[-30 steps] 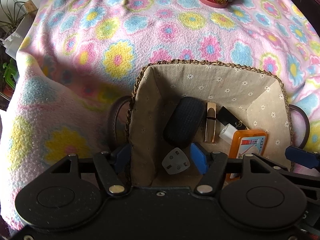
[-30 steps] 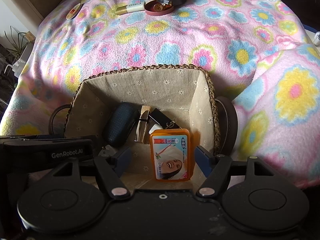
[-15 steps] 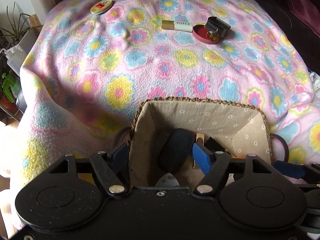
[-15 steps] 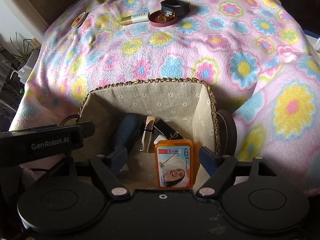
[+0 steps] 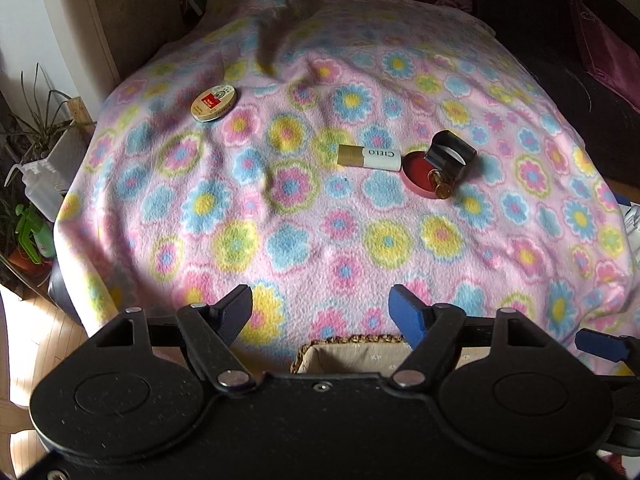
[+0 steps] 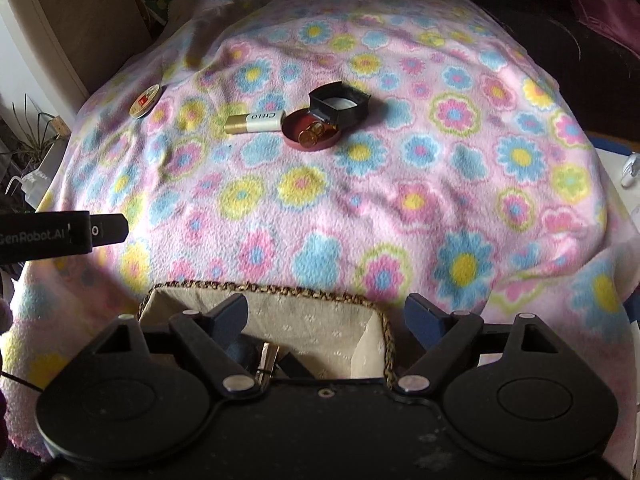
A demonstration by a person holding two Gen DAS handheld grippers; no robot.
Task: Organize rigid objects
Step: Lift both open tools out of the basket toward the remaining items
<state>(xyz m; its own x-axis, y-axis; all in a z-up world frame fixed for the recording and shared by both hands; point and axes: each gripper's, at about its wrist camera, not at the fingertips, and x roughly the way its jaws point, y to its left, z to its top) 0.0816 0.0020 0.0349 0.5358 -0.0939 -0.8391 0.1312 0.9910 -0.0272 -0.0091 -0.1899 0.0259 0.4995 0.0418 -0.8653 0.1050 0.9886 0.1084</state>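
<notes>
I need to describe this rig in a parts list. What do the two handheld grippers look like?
Both the left gripper and the right gripper have matte black bodies with two round discs, silver pivot rivets and black linkage arms ending in blue-padded jaws. In the right view, the left one's black side reads GenRobot.AI in white.

A wide stretch of flowered fleece blanket (image 6: 360, 208) lies bare between the lined wicker basket (image 6: 320, 322) at the near edge and a row of small things farther back, leaving open room to pass. The row runs from an oval tin (image 5: 214, 103) far left, well apart from a white and gold tube (image 5: 369, 157), which lies just beside a red dish (image 6: 310, 133) with a black box (image 6: 339, 104) against it. The blanket beyond them is bare.
</notes>
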